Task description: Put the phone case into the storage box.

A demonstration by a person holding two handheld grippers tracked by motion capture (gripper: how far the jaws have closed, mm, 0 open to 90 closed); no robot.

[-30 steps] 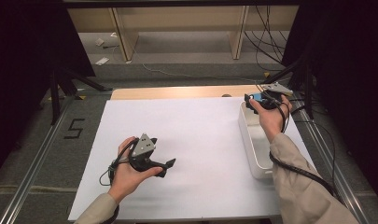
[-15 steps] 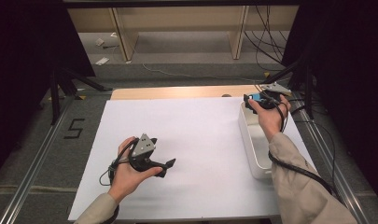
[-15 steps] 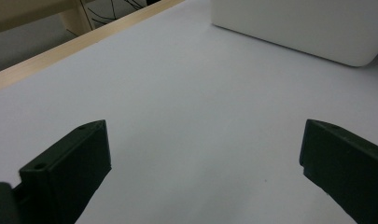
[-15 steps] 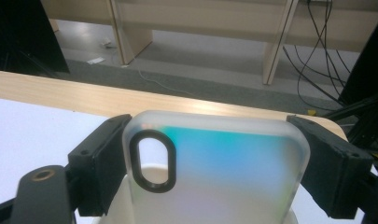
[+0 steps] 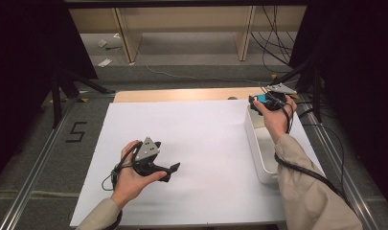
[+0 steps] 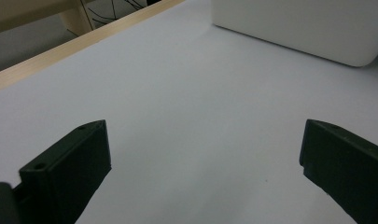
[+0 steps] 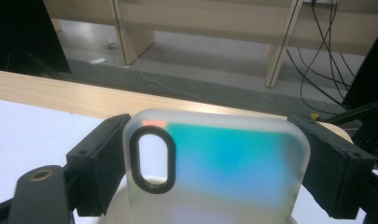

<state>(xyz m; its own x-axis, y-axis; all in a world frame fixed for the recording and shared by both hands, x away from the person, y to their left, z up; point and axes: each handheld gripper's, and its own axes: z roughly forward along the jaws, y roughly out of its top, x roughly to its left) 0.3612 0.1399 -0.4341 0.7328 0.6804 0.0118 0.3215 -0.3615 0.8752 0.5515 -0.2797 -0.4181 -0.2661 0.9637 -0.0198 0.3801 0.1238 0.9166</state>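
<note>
At the far right corner of the table, over the far end of the white bin [image 5: 258,153], my right gripper [image 5: 258,99] holds a phone case [image 7: 219,163]. My jaws stand wide, one pressed against each long edge of the case, so it sits crosswise between them. The case is frosted and translucent, showing blue-green with a small orange patch near its top corner, and it has a black-rimmed oval camera opening [image 7: 152,158] close to my left-hand jaw. In the right gripper view the pale rim of the bin shows just below the case. In the high view, the blue of the case peeks out between my hand and the bin's far end.

My left gripper [image 5: 175,168] rests low over the white sheet [image 5: 206,143] that covers the table, near the front left, well apart from the bin. Its jaws are spread wide with nothing between them; in the left gripper view I see bare white surface between the two black pads [image 6: 79,158], and the bin's rounded side [image 6: 298,28] farther off. A strip of the wooden tabletop [image 5: 182,94] shows beyond the sheet's far edge.
</note>
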